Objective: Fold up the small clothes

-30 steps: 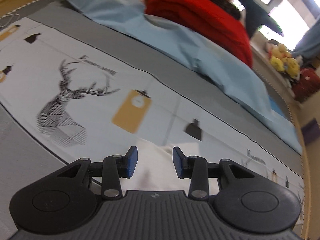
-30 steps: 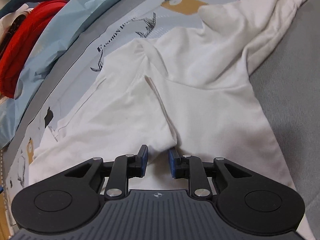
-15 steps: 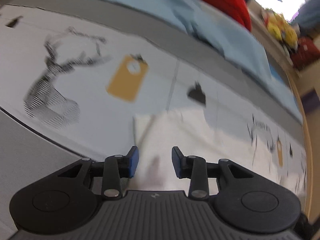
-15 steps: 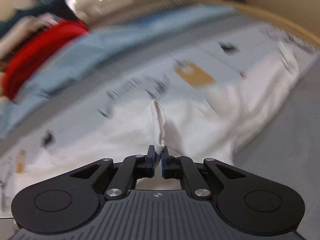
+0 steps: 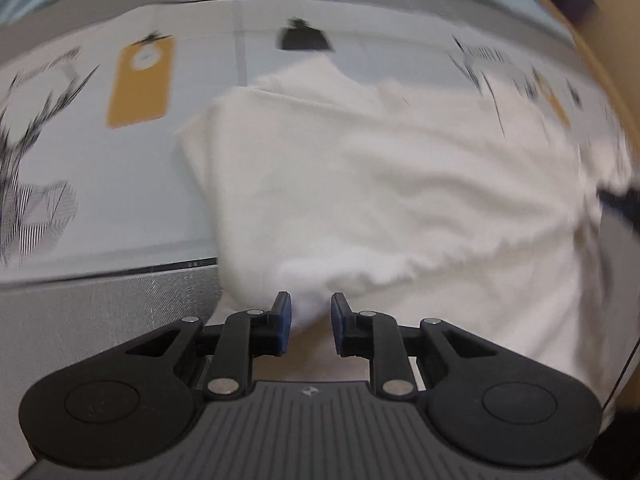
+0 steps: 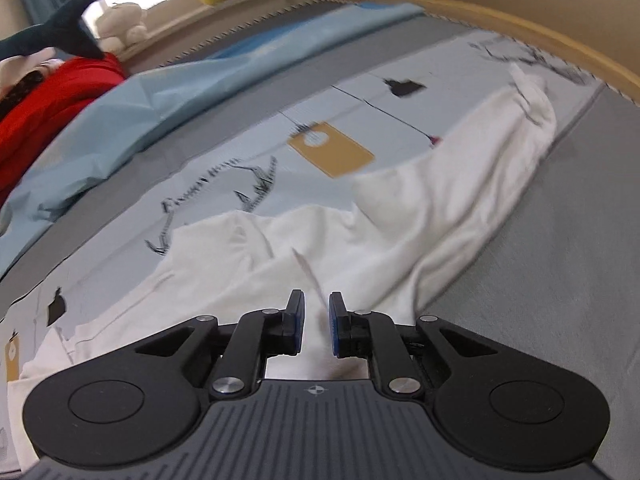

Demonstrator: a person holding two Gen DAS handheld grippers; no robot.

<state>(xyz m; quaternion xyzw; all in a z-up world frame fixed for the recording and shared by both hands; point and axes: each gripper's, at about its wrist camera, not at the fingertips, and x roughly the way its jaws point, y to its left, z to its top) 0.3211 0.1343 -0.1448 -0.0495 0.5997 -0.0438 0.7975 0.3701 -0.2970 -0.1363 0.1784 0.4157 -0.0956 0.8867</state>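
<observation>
Printed sheet [image 6: 224,184] under white garment [image 5: 380,184]; both claws parted

The white cotton garment [image 6: 420,216] lay on the deer-printed grey bedsheet [image 6: 224,168]. At eleven o'clock beyond it lay the pale blue cloth [image 6: 168,92], the red blanket [image 6: 52,100] behind that.

Left wrist view motion-blurred: lettering on printed sheet [image 5: 120,184] unreadable. White garment [image 5: 380,184] cut off at right edge. Dark smeared object [image 5: 618,206] there, unidentifiable. Red bundle [image 6: 48,104] cropped left.
</observation>
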